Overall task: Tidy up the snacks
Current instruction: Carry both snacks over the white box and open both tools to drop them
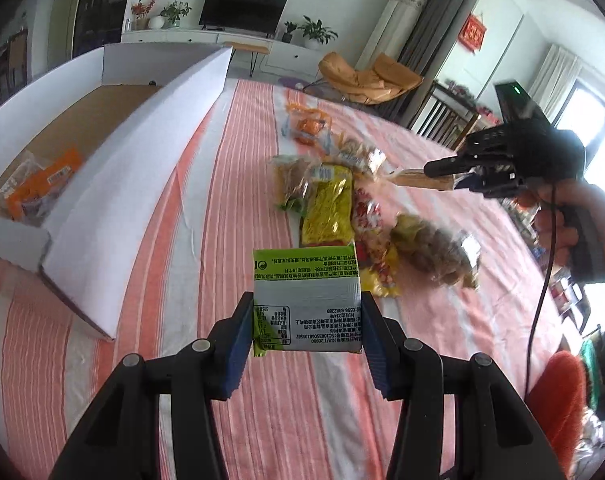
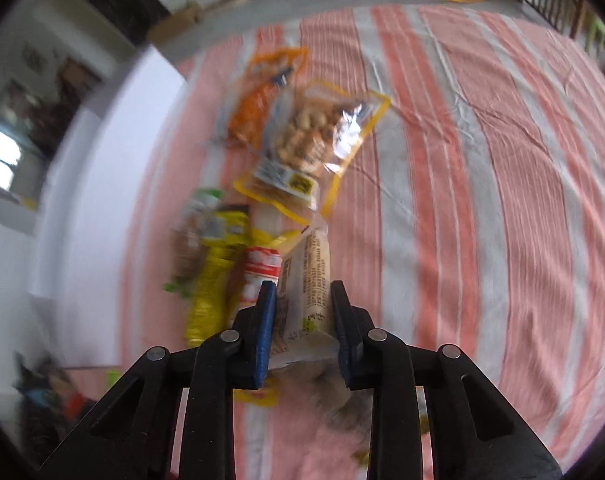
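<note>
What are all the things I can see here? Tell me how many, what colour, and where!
green and silver packet: one, between the left jaws
beige packet: one, between the right jaws
snack packets: several, yellow, red, orange and clear, piled on the cloth
cardboard box: one, white outside, brown inside, left of the pile
orange packet: one, inside the box
striped cloth: one, pink and white, under everything
television: one, black, by the far wall
orange chair: one, beyond the cloth
left gripper: black, blue pads
right gripper: black, blue pads
</note>
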Demonstrator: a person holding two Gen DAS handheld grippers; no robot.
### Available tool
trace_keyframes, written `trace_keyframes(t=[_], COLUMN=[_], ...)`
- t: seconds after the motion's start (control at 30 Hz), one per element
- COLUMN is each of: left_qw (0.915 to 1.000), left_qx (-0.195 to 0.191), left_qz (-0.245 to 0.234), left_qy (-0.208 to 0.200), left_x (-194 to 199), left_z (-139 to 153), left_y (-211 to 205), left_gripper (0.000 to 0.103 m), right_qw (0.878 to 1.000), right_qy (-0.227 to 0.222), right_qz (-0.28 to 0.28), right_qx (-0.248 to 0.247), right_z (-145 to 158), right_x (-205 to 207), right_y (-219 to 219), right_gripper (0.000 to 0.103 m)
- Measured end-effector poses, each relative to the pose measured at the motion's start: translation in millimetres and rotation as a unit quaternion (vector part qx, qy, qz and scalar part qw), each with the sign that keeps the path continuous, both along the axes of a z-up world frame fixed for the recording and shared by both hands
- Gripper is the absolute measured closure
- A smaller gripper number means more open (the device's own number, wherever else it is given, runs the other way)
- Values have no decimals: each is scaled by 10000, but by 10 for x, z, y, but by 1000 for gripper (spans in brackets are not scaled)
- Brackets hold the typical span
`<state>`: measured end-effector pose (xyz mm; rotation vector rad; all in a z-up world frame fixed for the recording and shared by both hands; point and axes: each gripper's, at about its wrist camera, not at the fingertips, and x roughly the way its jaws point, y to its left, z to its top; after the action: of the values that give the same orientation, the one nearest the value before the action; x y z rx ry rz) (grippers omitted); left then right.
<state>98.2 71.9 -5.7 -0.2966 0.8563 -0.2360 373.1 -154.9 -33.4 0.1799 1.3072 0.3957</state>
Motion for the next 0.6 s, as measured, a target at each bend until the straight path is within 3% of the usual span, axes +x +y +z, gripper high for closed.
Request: trace_keyframes(t=[0.23, 0.37, 0.6], left_qw=[9984, 9957, 9871], left_qx=[-347, -436, -38], left_qz=[332, 657, 1548], left_qy=[-302, -483, -419], left_x=[-50, 23, 202], left_z=[370, 614, 793], left_y=[376, 774, 1734], left_gripper=[54, 53, 53], right_qw=[9853, 9728, 9519], right_qy=[60, 58, 19], right_qz=[-429, -200, 915], right_qx=[1653, 2309, 2923], right_z=[312, 569, 927], right_x=[-66, -115, -331], right_y=[-102, 195, 1478], right_gripper=[75, 75, 75])
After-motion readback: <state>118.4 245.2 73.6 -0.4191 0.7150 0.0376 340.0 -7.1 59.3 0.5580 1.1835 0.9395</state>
